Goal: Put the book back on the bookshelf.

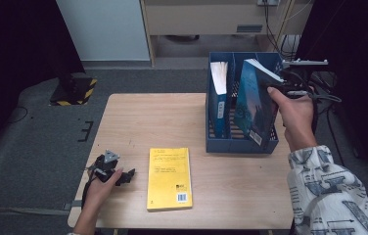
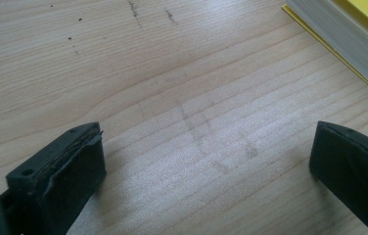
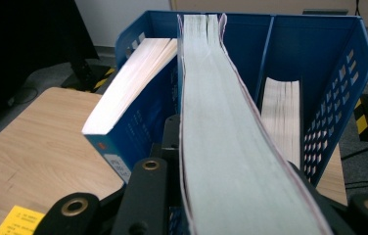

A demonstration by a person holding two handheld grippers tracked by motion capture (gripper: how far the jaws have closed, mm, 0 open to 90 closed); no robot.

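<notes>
Right claw (image 1: 284, 83) clamped on a dark teal paperback book (image 1: 251, 100), which stands tilted in the blue perforated plastic file rack (image 1: 241, 145) at the far right of the light wooden bench (image 1: 138, 122). A blue-covered book (image 1: 218, 95) stands in the rack just left of it, another white-paged book (image 3: 281, 117) to its right. Left claw (image 1: 123, 176) rests wide on the bench, just beside the flat yellow paperback (image 1: 169, 177).
</notes>
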